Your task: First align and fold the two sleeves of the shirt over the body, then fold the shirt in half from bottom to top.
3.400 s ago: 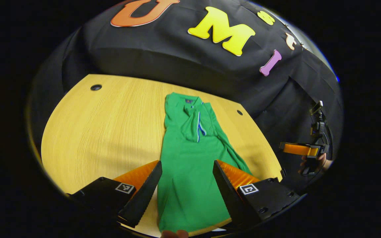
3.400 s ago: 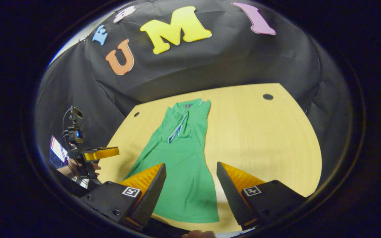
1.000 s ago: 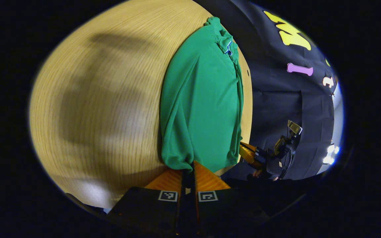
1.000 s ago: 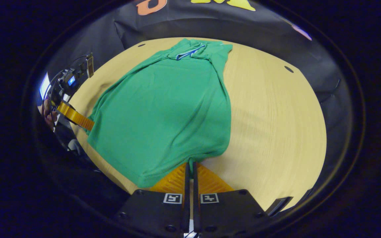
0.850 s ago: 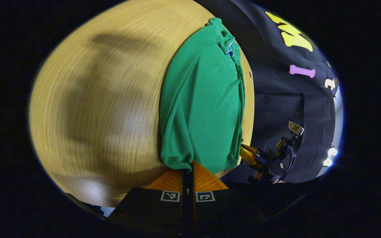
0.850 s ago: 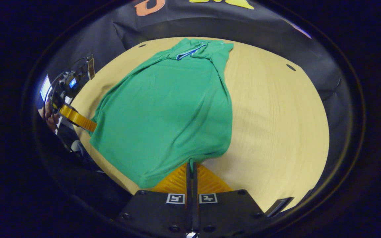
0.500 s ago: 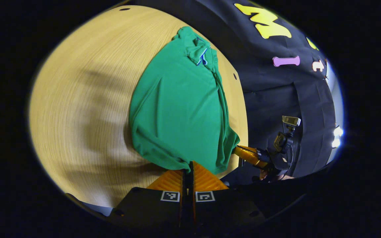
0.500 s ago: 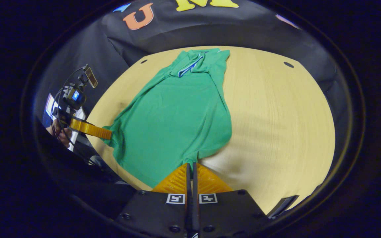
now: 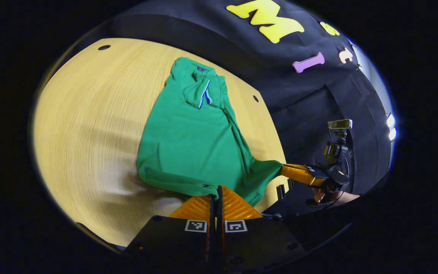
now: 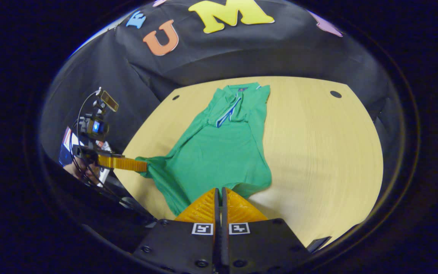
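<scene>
While both tongs, left (image 9: 214,196) and right (image 10: 219,189), clamp the polo shirt's (image 9: 192,140) hem, I must carry it toward the collar (image 9: 203,88).

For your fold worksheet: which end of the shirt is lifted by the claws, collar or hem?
The hem: both claws pinch its corners, while the collar lies flat.

I've got the shirt (image 9: 192,140) lying on the table (image 9: 89,125), collar at the far end. My left gripper (image 9: 214,195) and right gripper (image 10: 219,195) each sit at a near hem corner, one either side.
</scene>
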Demonstrator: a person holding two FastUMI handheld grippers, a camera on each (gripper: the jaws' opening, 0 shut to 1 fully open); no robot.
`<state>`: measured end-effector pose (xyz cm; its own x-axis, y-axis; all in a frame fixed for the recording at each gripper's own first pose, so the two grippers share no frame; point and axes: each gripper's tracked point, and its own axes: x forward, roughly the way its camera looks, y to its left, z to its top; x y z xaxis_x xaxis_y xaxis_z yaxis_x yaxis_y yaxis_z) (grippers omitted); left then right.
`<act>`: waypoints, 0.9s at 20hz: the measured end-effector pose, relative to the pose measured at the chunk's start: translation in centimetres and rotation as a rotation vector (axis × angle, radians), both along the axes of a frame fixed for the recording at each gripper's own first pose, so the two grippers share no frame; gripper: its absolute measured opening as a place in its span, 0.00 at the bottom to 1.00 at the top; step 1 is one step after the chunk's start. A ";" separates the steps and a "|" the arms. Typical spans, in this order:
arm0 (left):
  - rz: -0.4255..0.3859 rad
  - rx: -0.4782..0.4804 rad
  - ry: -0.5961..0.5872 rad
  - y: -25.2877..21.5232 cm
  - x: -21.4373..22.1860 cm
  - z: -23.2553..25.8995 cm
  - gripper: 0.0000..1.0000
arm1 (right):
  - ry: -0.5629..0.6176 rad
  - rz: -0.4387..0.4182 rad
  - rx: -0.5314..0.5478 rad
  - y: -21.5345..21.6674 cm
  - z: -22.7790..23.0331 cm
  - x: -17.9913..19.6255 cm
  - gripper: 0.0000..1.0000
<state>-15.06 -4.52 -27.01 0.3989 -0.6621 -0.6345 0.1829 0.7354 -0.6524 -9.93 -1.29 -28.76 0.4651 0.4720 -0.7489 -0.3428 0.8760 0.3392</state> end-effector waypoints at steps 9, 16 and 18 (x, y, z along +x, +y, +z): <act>-0.030 0.094 -0.261 0.9 9.1 9.0 0.03 | -0.150 -0.048 0.075 0.1 8.9 9.3 0.00; -0.017 0.158 -0.430 2.8 18.1 12.6 0.03 | -0.246 -0.118 0.126 -0.4 13.5 18.2 0.01; -0.025 0.164 -0.463 3.2 20.5 12.9 0.03 | -0.278 -0.115 0.095 -0.6 13.3 20.7 0.01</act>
<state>5.40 -1.36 -14.15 0.6488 -0.5813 -0.4910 0.4453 0.8133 -0.3746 10.82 -1.87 -15.46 0.7001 0.4660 -0.5410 -0.3341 0.8834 0.3285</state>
